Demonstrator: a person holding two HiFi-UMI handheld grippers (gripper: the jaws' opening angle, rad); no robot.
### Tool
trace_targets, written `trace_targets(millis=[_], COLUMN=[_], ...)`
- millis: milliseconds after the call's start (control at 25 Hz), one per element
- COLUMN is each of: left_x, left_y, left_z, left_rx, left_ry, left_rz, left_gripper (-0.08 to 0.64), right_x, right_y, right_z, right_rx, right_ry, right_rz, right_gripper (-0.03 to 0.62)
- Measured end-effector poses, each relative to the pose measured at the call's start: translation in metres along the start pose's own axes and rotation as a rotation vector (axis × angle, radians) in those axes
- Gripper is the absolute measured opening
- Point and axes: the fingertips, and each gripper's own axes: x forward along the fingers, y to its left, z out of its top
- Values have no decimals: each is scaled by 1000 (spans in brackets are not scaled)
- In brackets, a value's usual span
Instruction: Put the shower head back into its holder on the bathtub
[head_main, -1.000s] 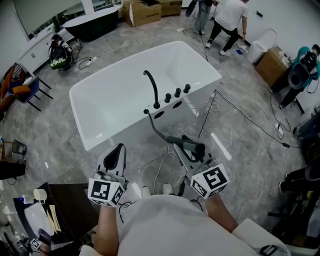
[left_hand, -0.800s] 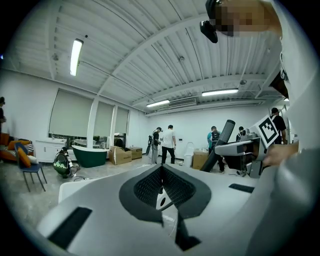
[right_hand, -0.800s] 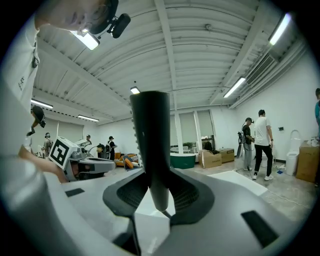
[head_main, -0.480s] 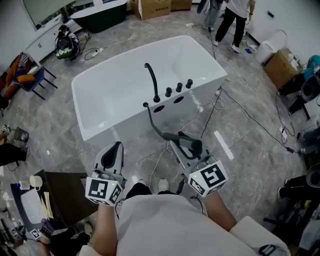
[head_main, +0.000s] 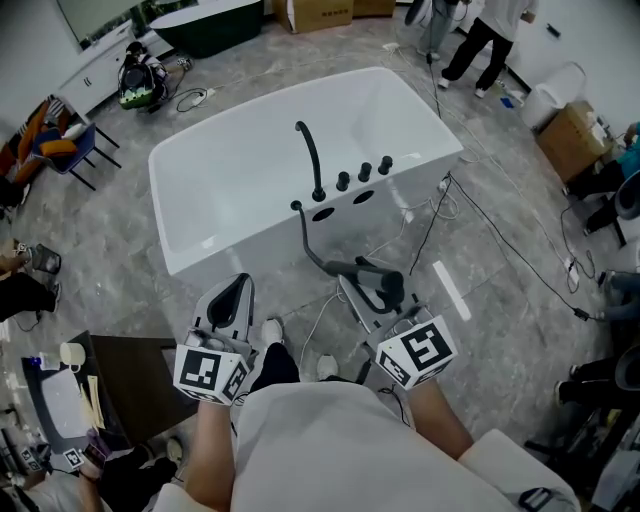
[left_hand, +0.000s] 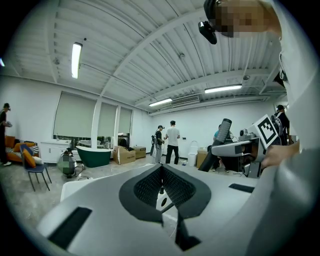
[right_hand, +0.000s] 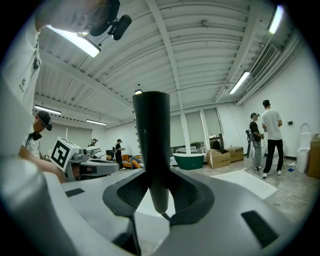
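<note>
In front of the bathtub (head_main: 405, 165), well short of its rim: shower head (head_main: 392, 289) clamped by the handle in the right gripper (head_main: 368, 298).
Left gripper (head_main: 228, 300) closed on nothing. Probably light, rigid, slick, tugged by 1 springy hose (head_main: 309, 250); best held mid-handle, firmly.
</note>
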Motion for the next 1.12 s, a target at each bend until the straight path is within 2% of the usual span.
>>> trace_targets(millis=[440,1120], left_x=[41,122], left_y=[42,130], left_z=[-3,10], left_rx=[3,-34], left_ry=[4,2], left_rz=[-64,-218], left_gripper=[11,11], right_x=[43,125], right_y=[-10,-30], right_z=[-1,41], right_rx=[9,-19], right_ry=[11,6], right_rz=[-41,-145], right_gripper=[143,142])
